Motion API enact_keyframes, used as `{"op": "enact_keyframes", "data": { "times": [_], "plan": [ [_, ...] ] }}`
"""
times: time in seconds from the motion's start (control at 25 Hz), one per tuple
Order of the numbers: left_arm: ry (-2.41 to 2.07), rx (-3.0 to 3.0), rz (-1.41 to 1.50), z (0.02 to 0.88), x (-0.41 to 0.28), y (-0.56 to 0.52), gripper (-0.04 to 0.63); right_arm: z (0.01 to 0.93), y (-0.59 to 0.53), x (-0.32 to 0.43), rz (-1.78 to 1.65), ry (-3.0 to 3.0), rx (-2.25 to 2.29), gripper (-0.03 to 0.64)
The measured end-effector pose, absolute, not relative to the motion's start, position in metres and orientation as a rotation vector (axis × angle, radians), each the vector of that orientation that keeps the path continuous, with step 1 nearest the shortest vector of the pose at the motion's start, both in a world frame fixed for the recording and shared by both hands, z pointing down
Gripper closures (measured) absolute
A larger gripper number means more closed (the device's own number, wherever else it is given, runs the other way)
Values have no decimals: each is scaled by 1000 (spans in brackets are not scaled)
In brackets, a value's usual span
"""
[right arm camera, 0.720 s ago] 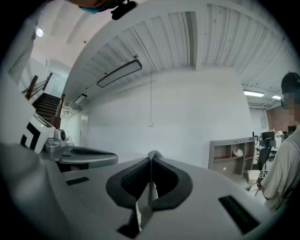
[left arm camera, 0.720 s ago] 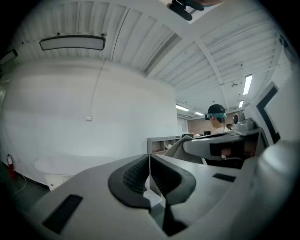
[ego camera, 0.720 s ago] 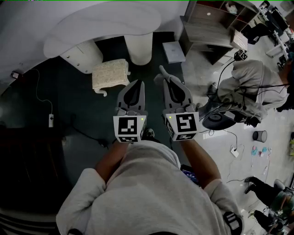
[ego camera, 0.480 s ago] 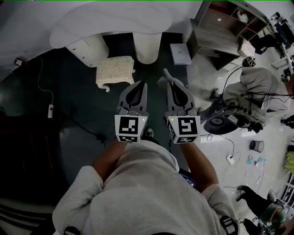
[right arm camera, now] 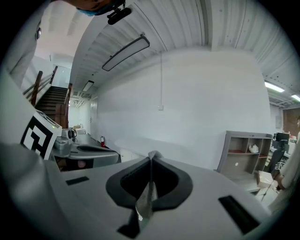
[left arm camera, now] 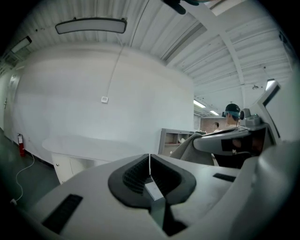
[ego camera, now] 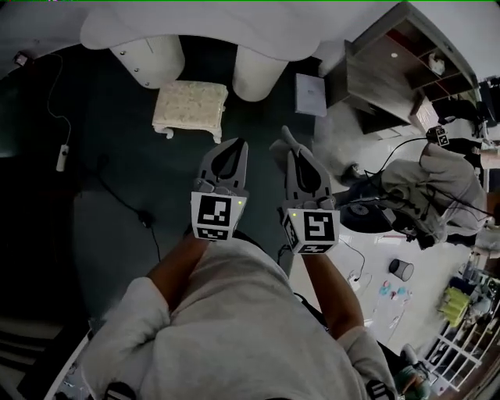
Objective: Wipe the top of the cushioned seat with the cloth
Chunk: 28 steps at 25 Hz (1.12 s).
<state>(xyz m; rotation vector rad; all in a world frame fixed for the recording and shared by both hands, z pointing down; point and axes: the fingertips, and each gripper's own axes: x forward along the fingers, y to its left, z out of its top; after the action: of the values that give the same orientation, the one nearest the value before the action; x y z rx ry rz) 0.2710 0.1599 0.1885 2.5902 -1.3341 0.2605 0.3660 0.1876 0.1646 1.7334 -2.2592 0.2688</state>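
The cushioned seat (ego camera: 191, 108), a small cream stool with curved legs, stands on the dark floor ahead and left of both grippers, well apart from them. My left gripper (ego camera: 236, 144) is held in the air in front of my body, its jaws shut with nothing between them (left arm camera: 150, 157). Beside it my right gripper (ego camera: 287, 136) is shut on a small grey cloth (ego camera: 277, 145). In the right gripper view a fold of the cloth (right arm camera: 153, 154) pokes out past the closed jaw tips. Both grippers point level at a white wall.
A white curved counter (ego camera: 180, 23) on round pillars (ego camera: 256, 72) rises behind the seat. A white box (ego camera: 310, 94) lies by a grey shelf unit (ego camera: 398, 66). Cables and a power strip (ego camera: 62, 156) cross the floor. A person in a grey hoodie (ego camera: 433, 191) sits at right.
The head view has swung, so the seat and counter sit a little higher and the shelf has turned. Both grippers keep the same side-by-side pose, still shut.
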Motion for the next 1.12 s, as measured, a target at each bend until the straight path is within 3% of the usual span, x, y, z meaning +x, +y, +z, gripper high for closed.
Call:
{"op": "enact_keyframes", "data": {
  "times": [0.4,1.12],
  "plan": [
    [-1521,2393,285,227,166,81,574,193,87,244,203,-2434,1342,603],
    [-1851,1876,227,311,77,-10,574,294,-42,173,133,-2436,707,603]
  ]
}}
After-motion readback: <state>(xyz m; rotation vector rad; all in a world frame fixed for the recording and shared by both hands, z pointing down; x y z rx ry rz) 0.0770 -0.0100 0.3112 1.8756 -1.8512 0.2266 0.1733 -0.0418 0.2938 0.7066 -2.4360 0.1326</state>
